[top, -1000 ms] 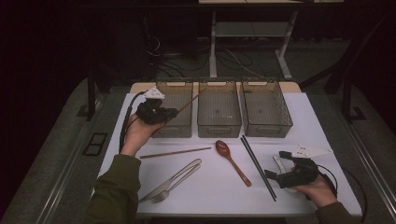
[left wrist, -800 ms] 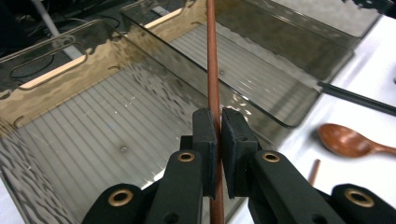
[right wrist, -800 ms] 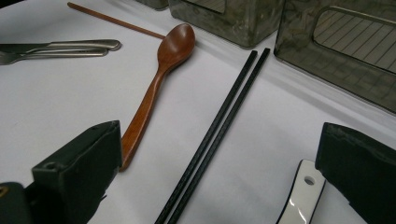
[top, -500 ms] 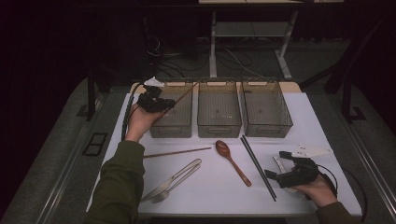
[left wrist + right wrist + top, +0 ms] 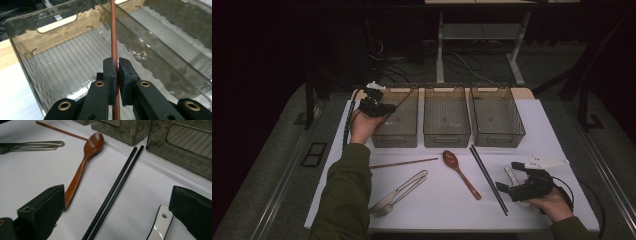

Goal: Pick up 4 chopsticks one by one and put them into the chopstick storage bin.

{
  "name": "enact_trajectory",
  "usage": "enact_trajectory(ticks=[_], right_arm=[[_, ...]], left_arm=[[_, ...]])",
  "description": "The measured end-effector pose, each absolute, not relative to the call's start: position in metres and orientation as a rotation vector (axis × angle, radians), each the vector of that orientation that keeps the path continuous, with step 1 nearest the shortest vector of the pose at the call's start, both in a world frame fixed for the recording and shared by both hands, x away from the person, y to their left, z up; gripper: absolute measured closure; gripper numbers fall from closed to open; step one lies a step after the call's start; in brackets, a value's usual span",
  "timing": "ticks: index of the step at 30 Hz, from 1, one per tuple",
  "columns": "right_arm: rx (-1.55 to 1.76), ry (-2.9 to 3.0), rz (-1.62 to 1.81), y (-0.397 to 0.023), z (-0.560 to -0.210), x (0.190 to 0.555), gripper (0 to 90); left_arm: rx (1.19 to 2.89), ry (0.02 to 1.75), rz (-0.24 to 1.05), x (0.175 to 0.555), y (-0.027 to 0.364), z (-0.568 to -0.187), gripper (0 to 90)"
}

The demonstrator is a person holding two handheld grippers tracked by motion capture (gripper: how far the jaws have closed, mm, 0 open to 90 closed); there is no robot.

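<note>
My left gripper [image 5: 381, 108] is shut on a thin brown wooden chopstick [image 5: 404, 98], held over the far left part of the left clear bin [image 5: 394, 140]. In the left gripper view the chopstick [image 5: 113, 32] runs straight up from between the closed pads [image 5: 110, 72], above the ribbed floor of the bin [image 5: 50, 32]. A second brown chopstick [image 5: 404, 163] lies on the white table in front of that bin. My right gripper [image 5: 511, 186] rests open at the near right, its jaws wide apart over a pair of black chopsticks [image 5: 117, 187].
Middle bin [image 5: 446, 139] and right bin [image 5: 499, 140] stand beside the left one. A wooden spoon [image 5: 460, 173], the black chopsticks [image 5: 488, 172], a metal fork and knife [image 5: 398, 192] and a white utensil handle [image 5: 160, 222] lie on the table.
My left hand has carried the brown chopstick farther away, toward the far end of the left bin. The right hand has stayed where it was.
</note>
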State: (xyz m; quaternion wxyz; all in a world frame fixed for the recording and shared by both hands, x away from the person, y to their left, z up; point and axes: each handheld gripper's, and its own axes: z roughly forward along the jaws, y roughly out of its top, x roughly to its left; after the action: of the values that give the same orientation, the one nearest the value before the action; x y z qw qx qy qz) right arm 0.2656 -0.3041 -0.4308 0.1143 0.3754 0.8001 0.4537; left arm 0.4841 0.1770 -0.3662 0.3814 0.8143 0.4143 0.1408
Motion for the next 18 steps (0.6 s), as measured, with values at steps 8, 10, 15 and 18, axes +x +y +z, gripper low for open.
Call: enact_trajectory(ticks=[8, 10, 15, 18], right_arm=[[1.099, 2.344, 1.331, -0.304, -0.431, 0.266, 0.7], [1.101, 2.346, 1.33, -0.304, -0.431, 0.265, 0.7], [1.099, 2.344, 1.33, -0.305, -0.431, 0.265, 0.7], [1.097, 2.342, 1.332, -0.305, -0.431, 0.265, 0.7]], left_arm=[[2.071, 1.115, 0.348, 0.489, 0.178, -0.376, 83.6], [2.078, 1.126, 0.35, 0.49, 0.177, -0.378, 83.6], [2.089, 1.154, 0.351, 0.491, 0.176, -0.381, 83.6], [2.085, 1.18, 0.343, 0.492, 0.175, -0.384, 83.5]])
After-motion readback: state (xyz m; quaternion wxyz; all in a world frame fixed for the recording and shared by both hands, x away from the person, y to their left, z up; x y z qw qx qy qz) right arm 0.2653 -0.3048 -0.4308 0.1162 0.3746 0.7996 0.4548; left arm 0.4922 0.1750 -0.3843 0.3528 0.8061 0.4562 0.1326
